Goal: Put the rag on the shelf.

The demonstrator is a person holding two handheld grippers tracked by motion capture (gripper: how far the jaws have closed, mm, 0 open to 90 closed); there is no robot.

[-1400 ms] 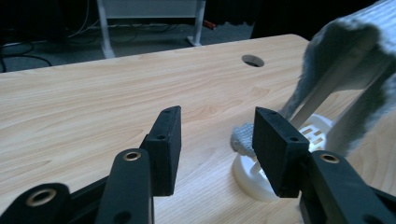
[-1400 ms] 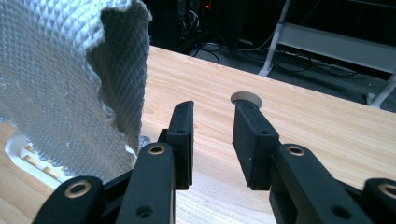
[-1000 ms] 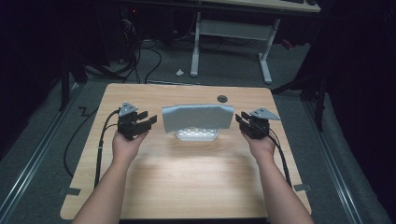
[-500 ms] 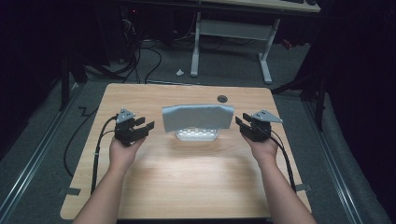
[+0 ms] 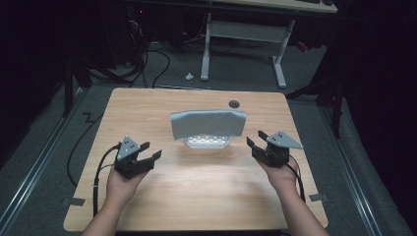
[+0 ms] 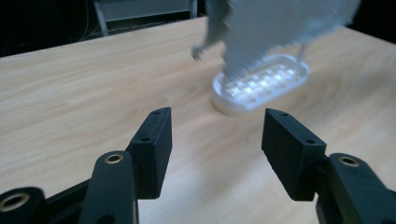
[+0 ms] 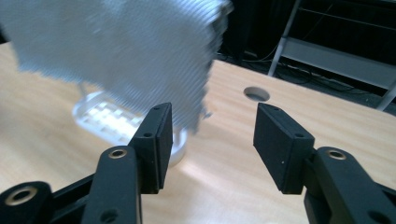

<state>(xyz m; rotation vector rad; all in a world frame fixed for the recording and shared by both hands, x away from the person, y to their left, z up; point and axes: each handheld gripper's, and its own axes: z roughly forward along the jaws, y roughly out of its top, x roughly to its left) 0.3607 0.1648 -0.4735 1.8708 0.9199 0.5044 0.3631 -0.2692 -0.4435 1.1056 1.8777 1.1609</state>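
1. High view: the left gripper [image 5: 147, 155] sits on an upturned hand at the table's near-left part, its jaws spread wide with nothing between them, having just been opening. The right gripper [image 5: 256, 141] is held over the near-right part, its jaws also wide apart and empty, likewise just been opening, with its grey plate on top. Both forearms come in from the bottom edge and are cut off there.
2. High view: the grey cloth [image 5: 208, 123] hangs spread over a white rack [image 5: 207, 142] near the middle of the wooden table [image 5: 196, 196], well apart from both grippers. The cloth hides the bars that carry it. Bare tabletop lies all round, with a round hole [image 5: 234, 103] toward the far edge; the floor beyond is dark, and its cables are hard to make out.
3. Left gripper view: two black jaws stand far apart over bare wood. Ahead and to the right is the rack's white base [image 6: 261, 85], the cloth [image 6: 280, 28] above it blurred and cut off by the top edge.
4. Right gripper view: the jaws stand wide and hold nothing. The cloth [image 7: 116, 51] hangs beyond the left jaw, blurred, covering part of the rack [image 7: 107, 119]; the hole [image 7: 256, 94] shows between the jaws, farther off.
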